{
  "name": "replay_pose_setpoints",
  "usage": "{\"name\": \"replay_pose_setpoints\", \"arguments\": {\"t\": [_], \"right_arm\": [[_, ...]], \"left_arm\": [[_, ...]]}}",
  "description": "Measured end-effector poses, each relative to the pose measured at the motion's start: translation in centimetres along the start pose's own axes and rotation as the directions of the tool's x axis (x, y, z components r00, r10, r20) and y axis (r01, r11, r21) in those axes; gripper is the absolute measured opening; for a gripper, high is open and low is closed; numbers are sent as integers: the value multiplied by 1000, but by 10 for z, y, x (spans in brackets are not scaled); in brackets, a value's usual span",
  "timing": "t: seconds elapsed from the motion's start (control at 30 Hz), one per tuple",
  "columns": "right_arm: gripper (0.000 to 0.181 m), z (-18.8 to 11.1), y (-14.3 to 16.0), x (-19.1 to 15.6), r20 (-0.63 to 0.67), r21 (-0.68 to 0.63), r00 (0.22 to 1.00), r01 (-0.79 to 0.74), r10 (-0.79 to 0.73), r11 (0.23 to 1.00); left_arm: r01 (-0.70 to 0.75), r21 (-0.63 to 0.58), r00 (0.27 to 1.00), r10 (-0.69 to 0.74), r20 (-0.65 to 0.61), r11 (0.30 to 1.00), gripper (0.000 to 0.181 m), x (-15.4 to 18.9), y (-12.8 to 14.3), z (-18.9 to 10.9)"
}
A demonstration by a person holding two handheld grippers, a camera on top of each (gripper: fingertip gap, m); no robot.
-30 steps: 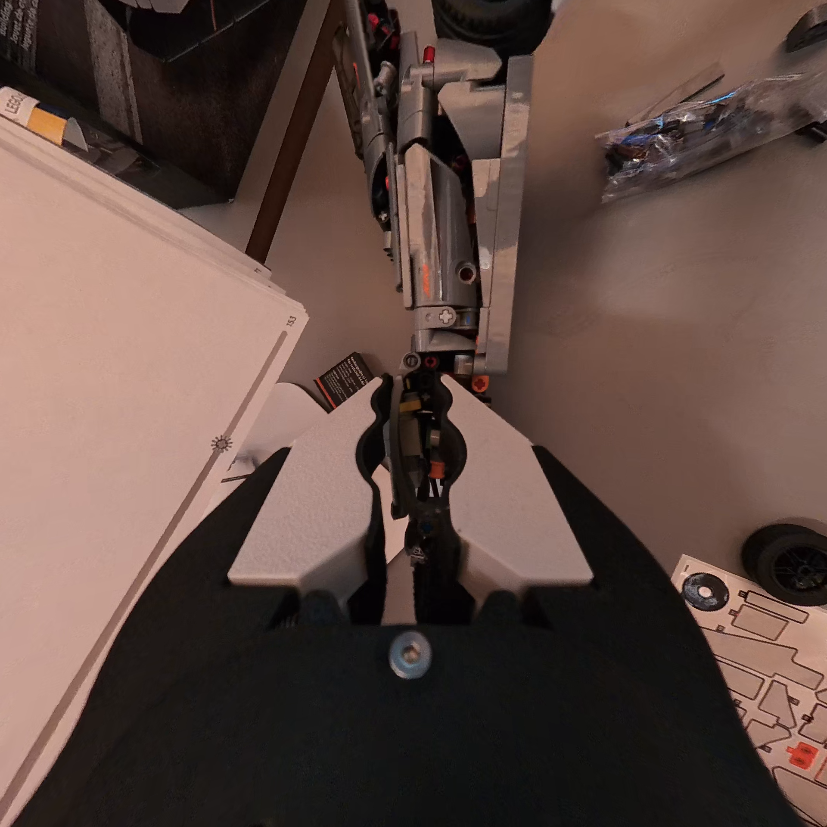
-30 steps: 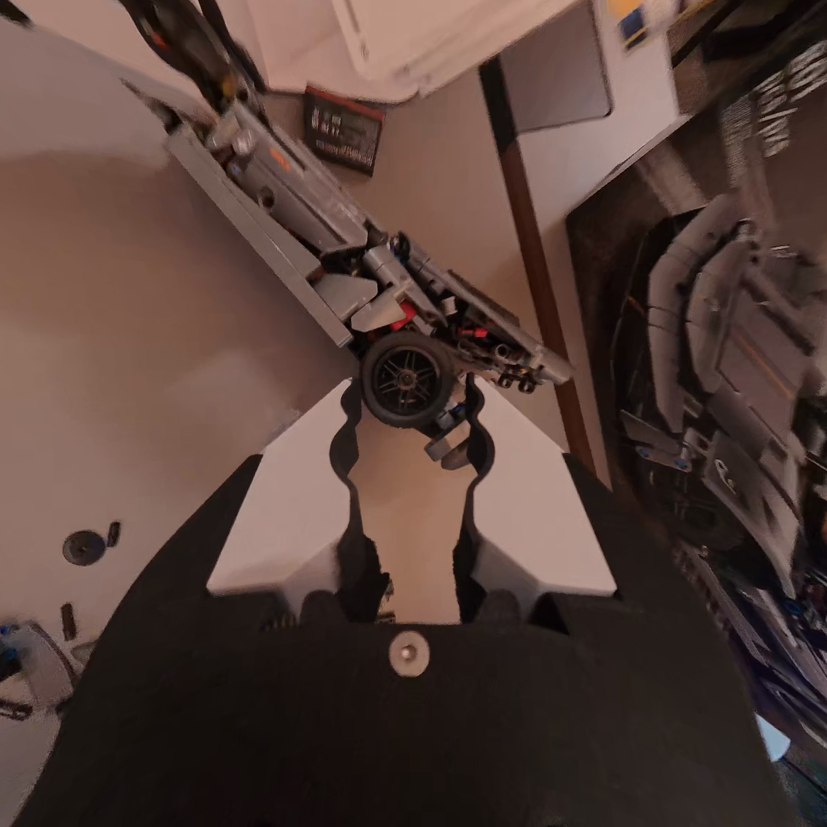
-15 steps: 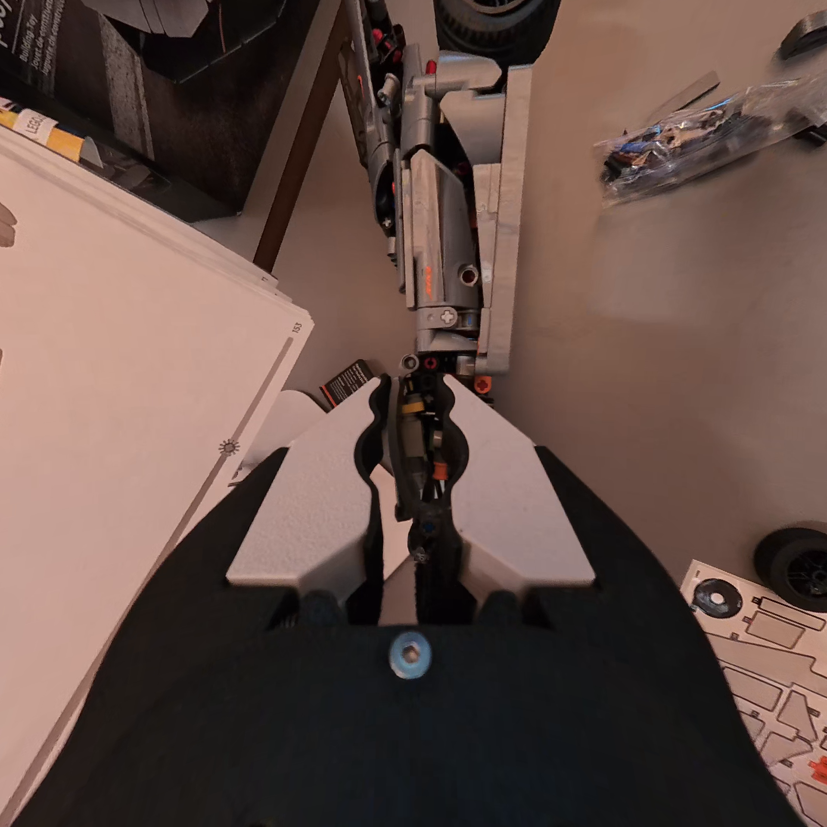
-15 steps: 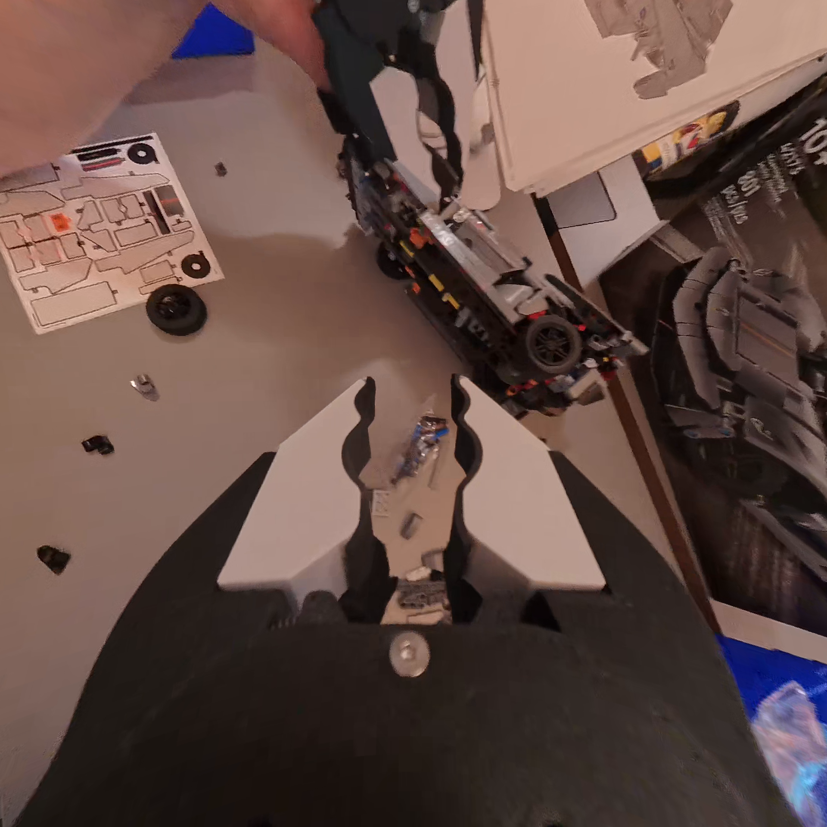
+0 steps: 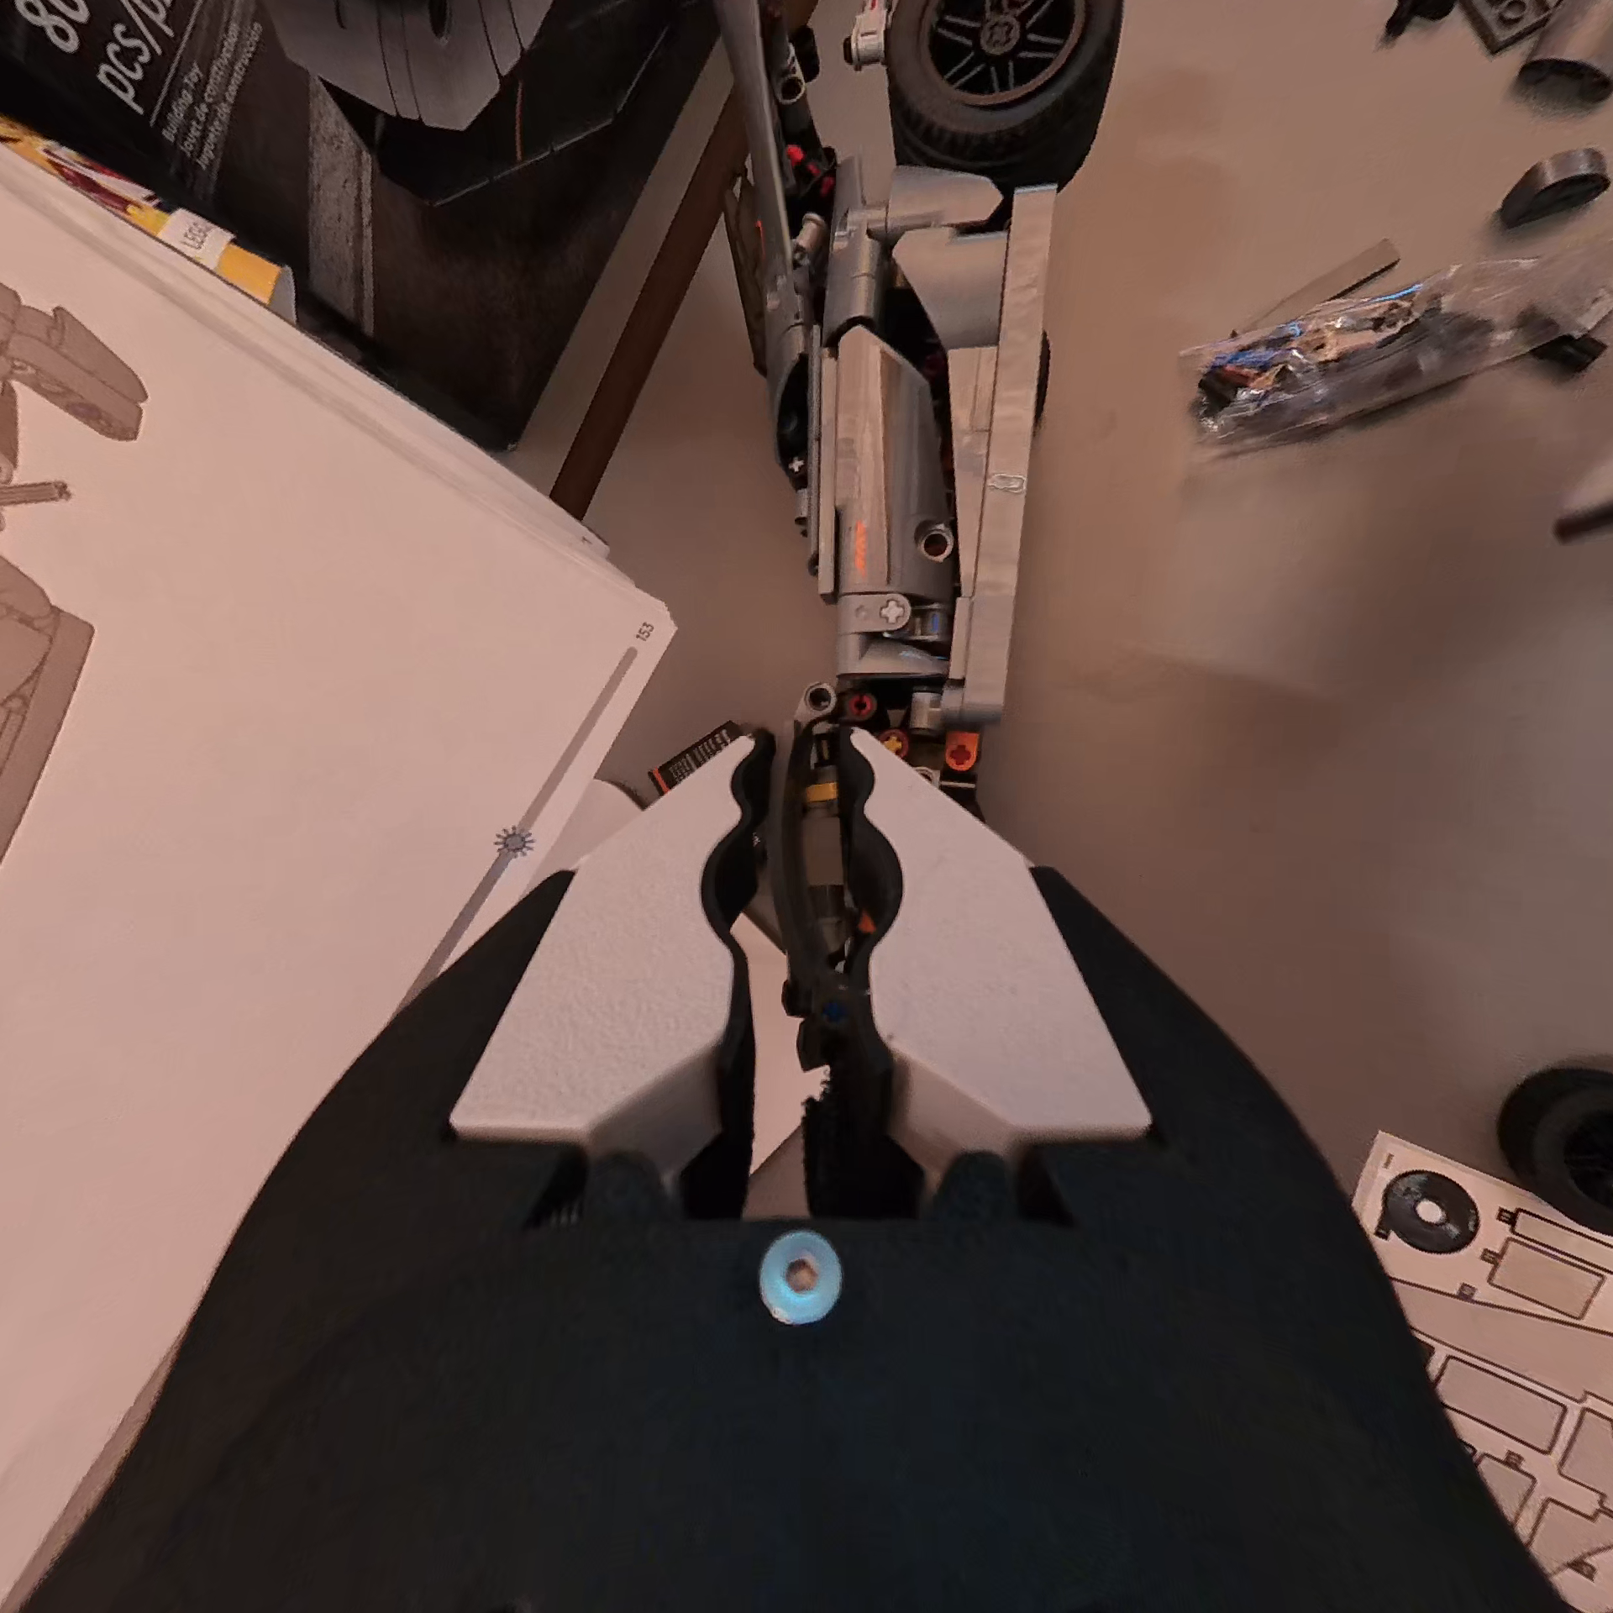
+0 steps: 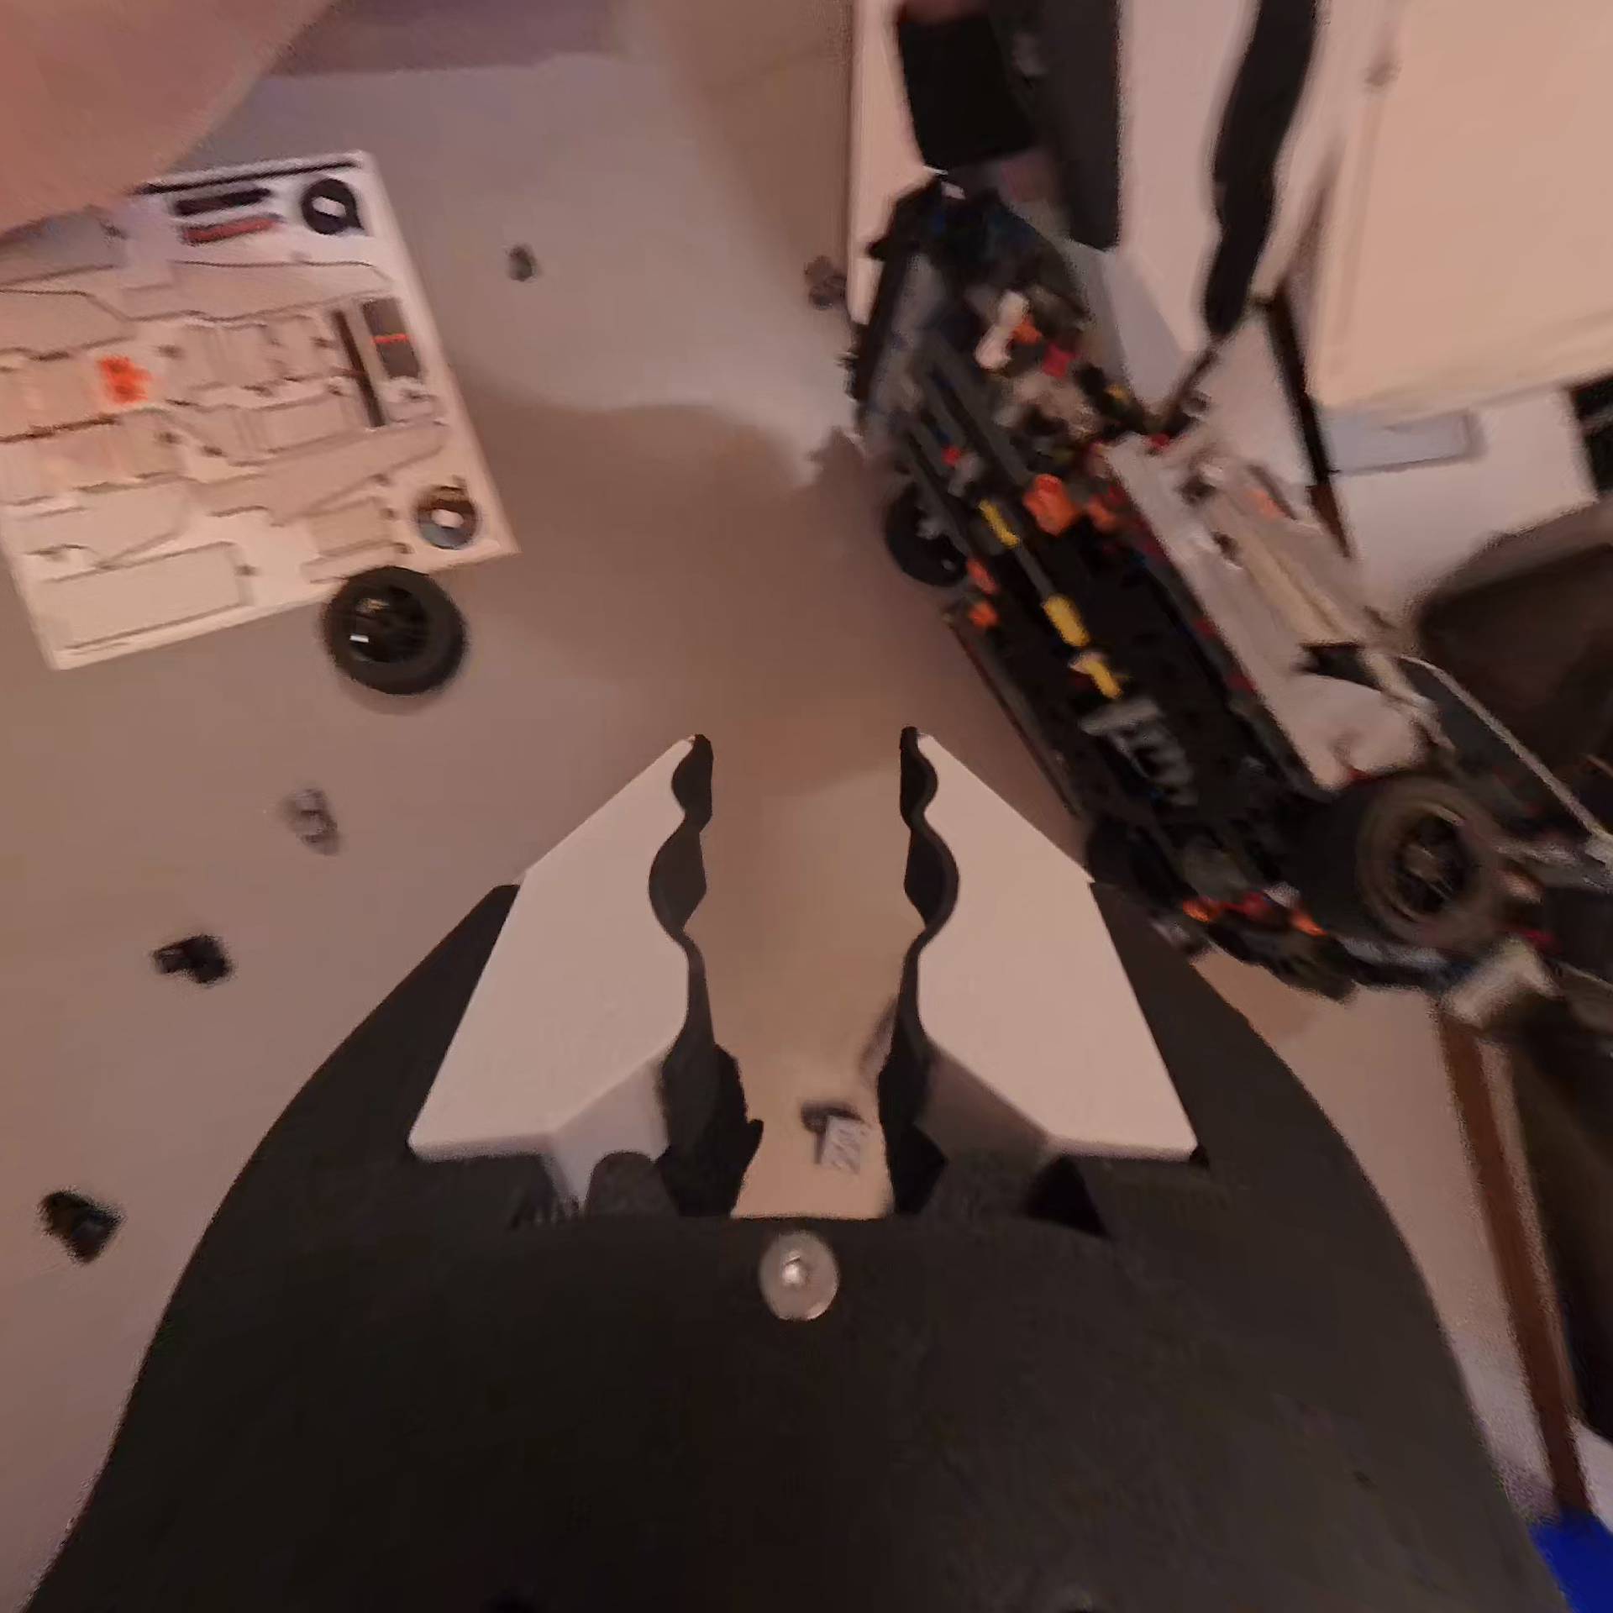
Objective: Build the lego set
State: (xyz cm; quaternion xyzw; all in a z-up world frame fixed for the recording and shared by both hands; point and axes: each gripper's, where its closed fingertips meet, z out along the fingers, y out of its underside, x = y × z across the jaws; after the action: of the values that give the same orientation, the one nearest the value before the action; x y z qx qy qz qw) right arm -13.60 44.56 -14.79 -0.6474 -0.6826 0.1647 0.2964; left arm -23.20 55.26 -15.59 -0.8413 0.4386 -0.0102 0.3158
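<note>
Lego car (image 5: 882,489), part-built, tipped on its side above the worktop (image 5: 1266,785), near end pinched in left tool (image 5: 803,751). Right tool (image 6: 799,742) spread, empty, well apart. Loose wheel (image 6: 394,630) touches sticker sheet (image 6: 218,393).

Left wrist view looks steeply down, close along its tongs, onto the grey-and-black brick car (image 5: 908,454). Right wrist view looks down from farther off, car (image 6: 1161,611) right of its tongs; both share it.

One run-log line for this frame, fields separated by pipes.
left gripper: shut on car model end | right gripper: open, empty, over table | loose wheel beside sticker sheet
</note>
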Motion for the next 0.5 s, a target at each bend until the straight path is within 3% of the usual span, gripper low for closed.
{"name": "replay_pose_setpoints", "arguments": {"t": [0.17, 0.5], "right_arm": [[50, 23, -18, -69, 247, 35, 968, 44, -51, 998], [58, 69, -2, -140, 385, -56, 916, 148, -115, 987]], "left_arm": [[1, 2, 1000, -1, -5, 1000, 12, 0, 0, 0], [0, 7, 1000, 0, 2, 1000, 11, -1, 0, 0]]}}
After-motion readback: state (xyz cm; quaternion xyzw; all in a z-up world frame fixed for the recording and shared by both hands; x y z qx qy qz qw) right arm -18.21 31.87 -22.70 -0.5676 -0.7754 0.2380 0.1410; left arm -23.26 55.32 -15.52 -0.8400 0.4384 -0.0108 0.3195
